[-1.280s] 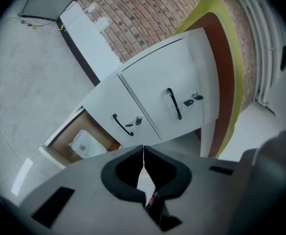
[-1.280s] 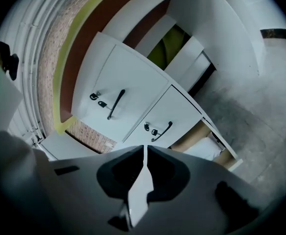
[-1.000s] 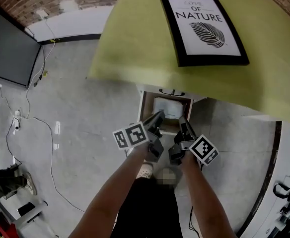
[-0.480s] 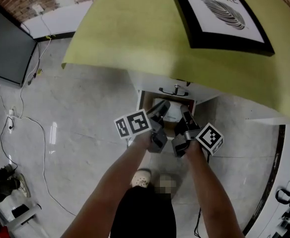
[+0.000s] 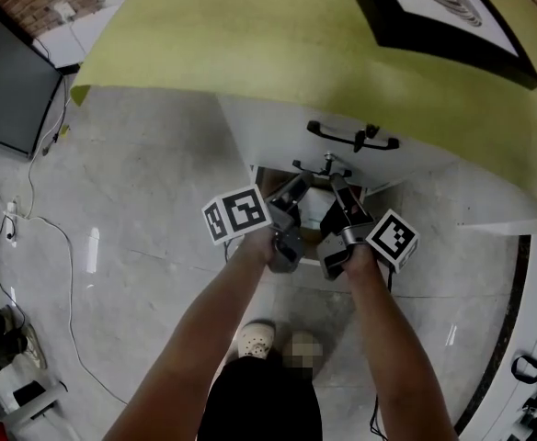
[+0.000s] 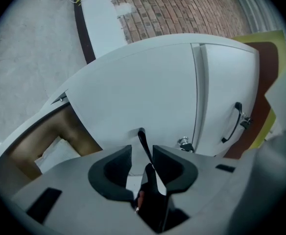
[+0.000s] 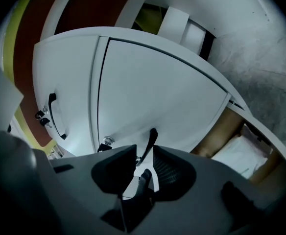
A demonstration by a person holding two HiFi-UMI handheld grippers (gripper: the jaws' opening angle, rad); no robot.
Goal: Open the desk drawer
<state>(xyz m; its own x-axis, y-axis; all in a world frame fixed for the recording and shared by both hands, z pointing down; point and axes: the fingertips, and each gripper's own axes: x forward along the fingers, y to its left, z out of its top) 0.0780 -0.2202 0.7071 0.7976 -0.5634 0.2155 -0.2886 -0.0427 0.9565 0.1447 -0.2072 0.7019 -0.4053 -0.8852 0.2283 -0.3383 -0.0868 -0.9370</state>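
A white drawer unit [image 5: 278, 131] stands under the yellow-green desk top [image 5: 250, 35]. Its bottom drawer [image 6: 50, 141] is pulled out, showing a brown inside with white paper [image 7: 241, 153]. The front above it carries a thin black handle [image 6: 143, 141], also seen in the right gripper view [image 7: 152, 137]. My left gripper [image 6: 142, 153] has just been opening its jaws; the handle runs between them with a gap on either side. My right gripper [image 7: 144, 155] straddles the same handle, jaws apart. In the head view, left gripper [image 5: 296, 189] and right gripper [image 5: 336, 189] sit side by side at the unit.
The top drawer front has its own black handle [image 5: 353, 138], with a small key [image 6: 184, 143] near the seam. A framed picture [image 5: 452, 16] lies on the desk. A dark screen [image 5: 6, 90] and a floor cable [image 5: 48, 237] are at the left. My shoe [image 5: 255, 338] is below.
Both grippers have moved forward and down to the drawer unit, side by side. The view has shifted so the top drawer front and its handle now show.
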